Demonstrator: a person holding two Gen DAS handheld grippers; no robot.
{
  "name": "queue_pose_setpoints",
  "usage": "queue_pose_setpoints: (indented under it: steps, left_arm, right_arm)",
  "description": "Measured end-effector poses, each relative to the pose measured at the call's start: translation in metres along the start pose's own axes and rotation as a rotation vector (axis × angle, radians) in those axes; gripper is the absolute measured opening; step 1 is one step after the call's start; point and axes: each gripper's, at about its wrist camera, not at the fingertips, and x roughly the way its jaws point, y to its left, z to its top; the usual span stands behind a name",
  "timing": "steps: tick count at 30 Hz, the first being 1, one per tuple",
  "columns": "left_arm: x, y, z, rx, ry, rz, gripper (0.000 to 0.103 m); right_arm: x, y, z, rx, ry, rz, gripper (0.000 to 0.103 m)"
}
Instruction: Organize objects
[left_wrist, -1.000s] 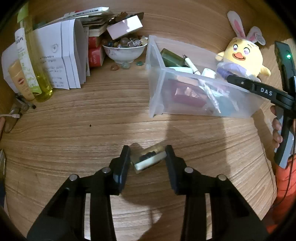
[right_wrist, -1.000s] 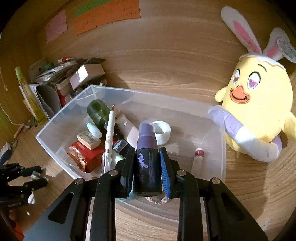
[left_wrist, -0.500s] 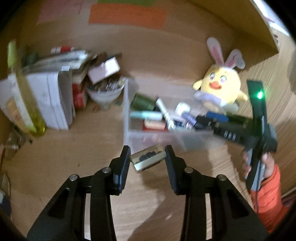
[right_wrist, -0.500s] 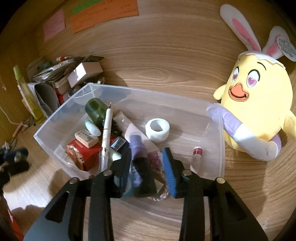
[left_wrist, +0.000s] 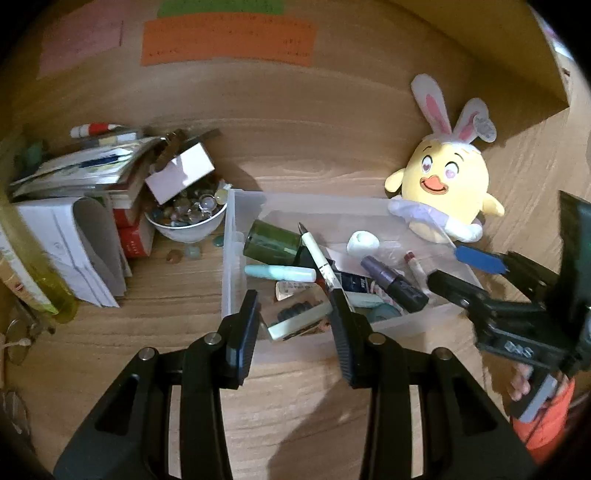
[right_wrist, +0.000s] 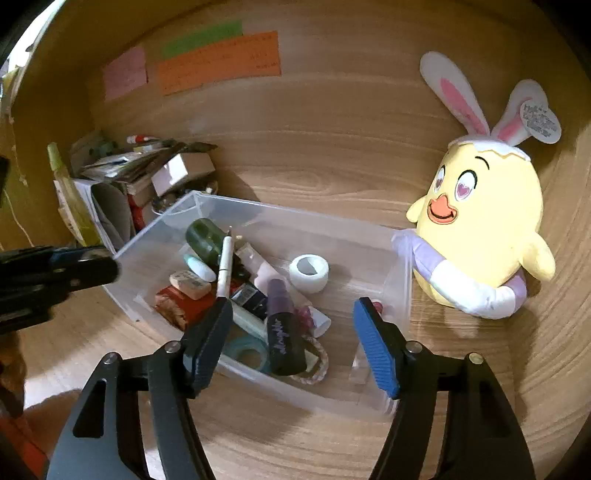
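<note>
Whereas a second ago the left gripper (left_wrist: 295, 325) held its small clear case (left_wrist: 297, 321) low over bare tabletop, it now carries that case, pinched between both pads, above the near wall of the clear bin (left_wrist: 231, 258). Jaw spacing is unchanged, so the grip is judged secure. The case is lifted clear of the wooden desk (left_wrist: 166, 295) and not yet inside the bin.

Further right, the purple spray bottle (right_wrist: 282, 332), clamped in the right gripper (right_wrist: 295, 347) a second ago, now lies in the bin on top of the other items, beside the white tape roll (right_wrist: 309, 273). The right jaws are opening; the bottle appears between them in view, but neither pad touches it. That placement is judged complete.

At far right, the yellow plush chick (right_wrist: 480, 236) stands outside the bin, as before.

The likely next step is a release of the case over the bin's left half.
</note>
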Motion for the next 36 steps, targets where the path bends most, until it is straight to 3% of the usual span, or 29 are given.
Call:
queue_pose_setpoints:
  steps: [13, 26, 32, 34, 36]
  left_arm:
    - [0.024, -0.011, 0.010, 0.044, 0.028, -0.003, 0.038]
    - [0.003, -0.018, 0.003, 0.051, -0.022, -0.026, 0.039]
    - [-0.009, -0.020, -0.005, 0.050, -0.067, -0.028, 0.058]
    - [-0.015, -0.023, -0.009, 0.062, -0.092, -0.011, 0.066]
    - [-0.020, -0.025, -0.013, 0.071, -0.117, 0.003, 0.075]
  right_arm:
    - [-0.018, 0.008, -0.011, 0.003, -0.019, -0.002, 0.071]
    - [-0.035, 0.008, -0.015, 0.026, -0.047, 0.000, 0.071]
    - [-0.044, 0.011, -0.017, 0.033, -0.066, 0.004, 0.073]
    - [-0.046, 0.013, -0.018, 0.034, -0.078, -0.005, 0.082]
    - [-0.048, 0.015, -0.020, 0.030, -0.093, -0.018, 0.084]
